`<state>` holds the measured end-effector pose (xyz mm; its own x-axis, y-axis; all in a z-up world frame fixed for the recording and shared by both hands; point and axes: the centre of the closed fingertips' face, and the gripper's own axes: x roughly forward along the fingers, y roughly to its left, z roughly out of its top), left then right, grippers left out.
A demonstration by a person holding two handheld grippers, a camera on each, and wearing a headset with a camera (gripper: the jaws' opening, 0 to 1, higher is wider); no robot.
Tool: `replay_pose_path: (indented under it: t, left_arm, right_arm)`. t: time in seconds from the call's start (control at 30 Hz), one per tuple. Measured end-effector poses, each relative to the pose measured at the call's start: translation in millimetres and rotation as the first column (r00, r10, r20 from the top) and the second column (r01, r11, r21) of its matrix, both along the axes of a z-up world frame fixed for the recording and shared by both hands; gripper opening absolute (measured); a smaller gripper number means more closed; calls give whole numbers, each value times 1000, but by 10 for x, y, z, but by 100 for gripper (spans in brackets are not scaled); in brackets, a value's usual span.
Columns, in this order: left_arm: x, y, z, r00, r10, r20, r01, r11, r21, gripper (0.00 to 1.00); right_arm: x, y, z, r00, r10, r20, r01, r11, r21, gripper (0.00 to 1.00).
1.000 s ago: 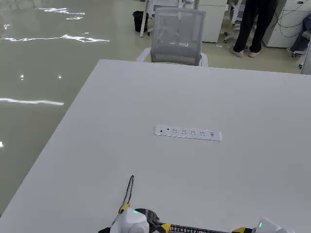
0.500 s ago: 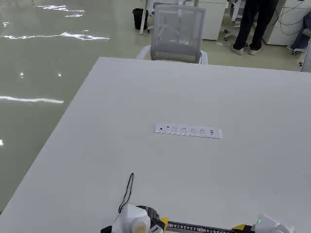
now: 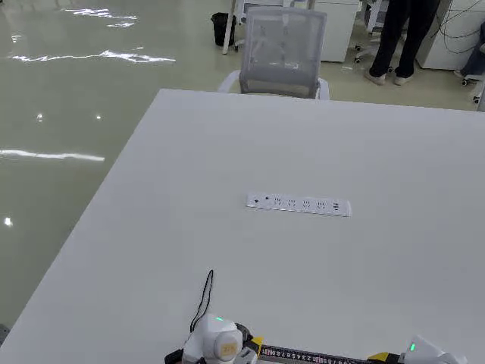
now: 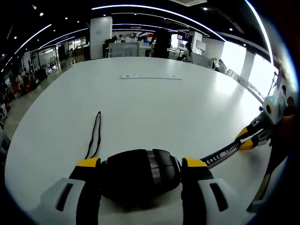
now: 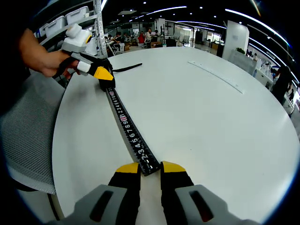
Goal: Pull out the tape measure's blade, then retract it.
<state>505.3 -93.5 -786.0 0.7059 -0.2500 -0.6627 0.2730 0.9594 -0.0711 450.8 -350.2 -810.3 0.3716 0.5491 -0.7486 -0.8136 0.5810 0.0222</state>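
The black tape measure case [image 4: 140, 180] sits on the white table [image 3: 227, 152], and my left gripper [image 4: 140, 164] is shut on it between its yellow-tipped jaws. The black numbered blade [image 5: 129, 131] is drawn out flat along the table's near edge. My right gripper [image 5: 150, 167] is shut on the blade's end. In the head view the left gripper [image 3: 246, 350] and the right gripper [image 3: 394, 356] are at the bottom edge, with the blade [image 3: 314, 356] stretched between them. The case's black wrist strap [image 4: 93, 138] lies looped on the table beyond the left gripper.
A white power strip [image 3: 298, 205] lies mid-table. A grey mesh chair [image 3: 282, 53] stands at the far edge, and a person [image 3: 398, 38] stands beyond it. Another mesh chair [image 5: 28, 136] is close to the near edge.
The head camera has shifted slightly. Both grippers, the case and the drawn-out blade stay about where they were.
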Motion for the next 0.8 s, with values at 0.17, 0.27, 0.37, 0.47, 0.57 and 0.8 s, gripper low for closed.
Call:
replay_pose_path:
  t: [0.17,0.27,0.37,0.47,0.57,0.8]
  left_arm:
    - [-4,-5,-9,1000,-2,-9,3,1000,7,67]
    - [-8,-11,-27,1000,-18,-20,19,999,41,66]
    - [-12,-7,-40,999,-33,-31,35,997,67,65]
    - [-20,-3,-43,999,-43,-31,45,996,76,65]
    - [-19,0,-47,998,-51,-32,53,995,81,64]
    - [-14,4,-38,998,-53,-23,55,996,74,64]
  right_arm:
    - [0,-4,-7,1000,-1,-1,1,1000,0,15]
    - [-2,-5,-7,1000,-1,-2,1,1000,-3,15]
    - [-2,-3,-13,1000,3,0,-3,1000,-9,15]
    - [-7,1,-7,1000,6,-2,-6,1000,-11,15]
    - [-4,-3,-11,1000,6,-2,-6,1000,-12,15]
    - [-6,2,-6,1000,10,-3,-10,1000,-18,15]
